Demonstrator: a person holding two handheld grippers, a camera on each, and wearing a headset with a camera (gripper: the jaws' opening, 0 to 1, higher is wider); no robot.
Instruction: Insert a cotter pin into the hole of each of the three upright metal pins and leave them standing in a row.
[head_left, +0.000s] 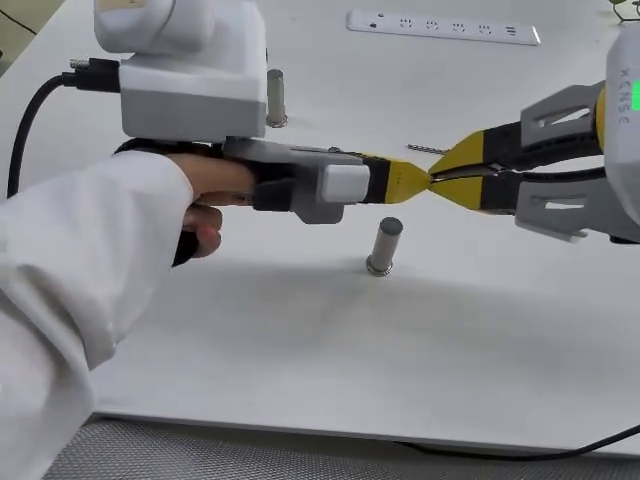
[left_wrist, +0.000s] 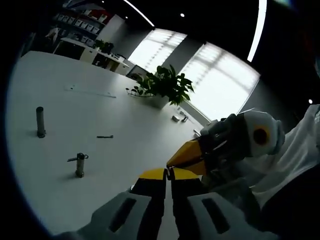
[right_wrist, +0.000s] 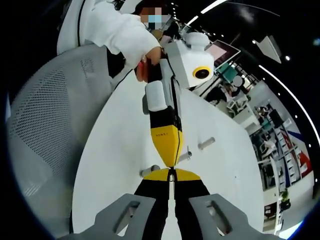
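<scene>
I get the head view from above, looking forward and down, close over the counter (head_left: 300, 340). The left gripper view faces across the counter toward the windows (left_wrist: 220, 85). The right gripper view faces back at the person (right_wrist: 120, 30). All three share the spot where the left hand-held gripper (head_left: 422, 180) meets the right hand-held gripper (head_left: 440, 180).

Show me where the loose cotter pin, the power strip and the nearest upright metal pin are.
loose cotter pin (head_left: 427, 149), head view, middle of its shaft.
power strip (head_left: 443, 27), head view, middle of its top face.
nearest upright metal pin (head_left: 385, 246), head view, side of its body.
</scene>
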